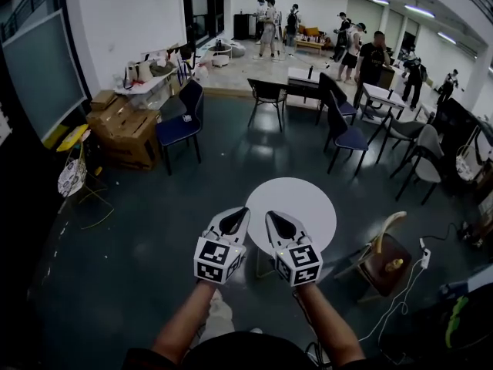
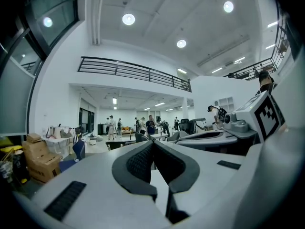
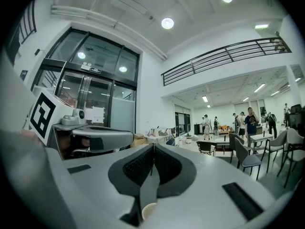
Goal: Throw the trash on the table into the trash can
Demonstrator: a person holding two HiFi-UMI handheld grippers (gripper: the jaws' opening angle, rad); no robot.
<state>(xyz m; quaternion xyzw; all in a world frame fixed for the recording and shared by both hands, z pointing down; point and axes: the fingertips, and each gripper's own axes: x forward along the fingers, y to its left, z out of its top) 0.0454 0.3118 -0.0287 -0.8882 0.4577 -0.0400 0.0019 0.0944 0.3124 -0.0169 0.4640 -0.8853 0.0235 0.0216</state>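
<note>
My two grippers hang side by side over the near edge of a round white table [image 1: 308, 195]. The left gripper [image 1: 239, 213] is shut with nothing between its jaws, and its dark pads meet in the left gripper view [image 2: 153, 143]. The right gripper [image 1: 274, 216] is also shut and empty, its pads pressed together in the right gripper view [image 3: 153, 147]. Through the gap under the right jaws a pale round cup rim [image 3: 148, 210] shows. The bare part of the table top carries no trash that I can see. I cannot see a trash can in any view.
A brown wooden chair [image 1: 387, 262] stands right of the table, with a white cable [image 1: 400, 295] on the floor. Blue and dark chairs [image 1: 181, 126] [image 1: 344, 136] stand beyond. Cardboard boxes [image 1: 127, 129] sit at the left wall. Several people [image 1: 368, 56] stand far back.
</note>
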